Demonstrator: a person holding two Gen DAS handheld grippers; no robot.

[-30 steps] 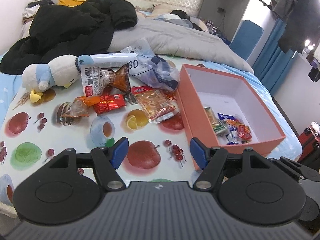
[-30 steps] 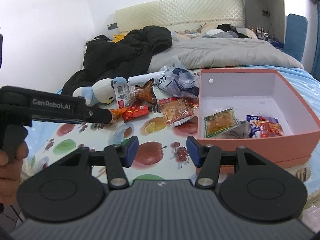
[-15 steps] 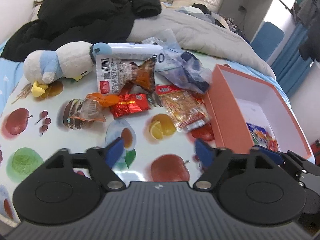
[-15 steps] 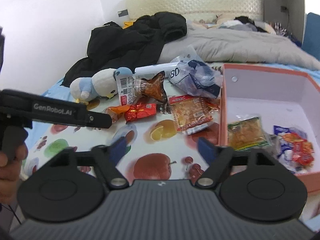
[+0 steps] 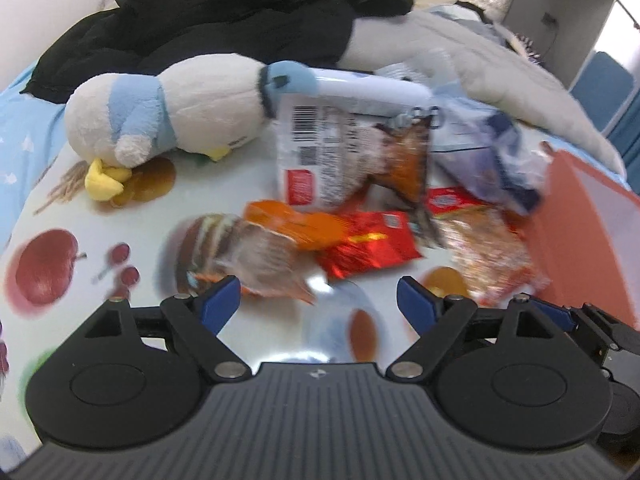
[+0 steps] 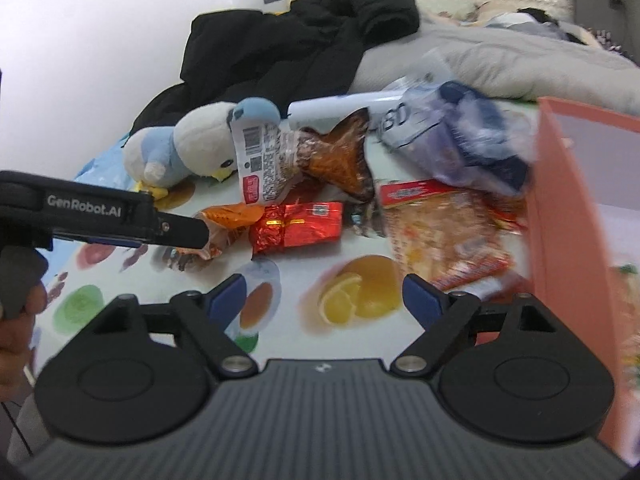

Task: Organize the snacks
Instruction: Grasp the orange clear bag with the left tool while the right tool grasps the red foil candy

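Both grippers just came down and in toward the snack pile; jaws have just been opening and now stand wide, nothing between them. Left gripper [image 5: 318, 296] hovers just short of the clear wrapped snack [image 5: 256, 256], red foil packet [image 5: 366, 242] right behind it. Right gripper [image 6: 324, 300] is over bare cloth near the lemon print, orange cracker pack [image 6: 444, 232] ahead to its right. So: pick phase, nothing grasped yet. Orange box [image 6: 568, 216] sits on the right, touching the cracker pack; its contents are blurred here. Surface is a fruit-print table cover [image 5: 60, 264] set on the bed; plush penguin [image 5: 168, 108], black coat [image 6: 288, 44] and grey duvet behind.
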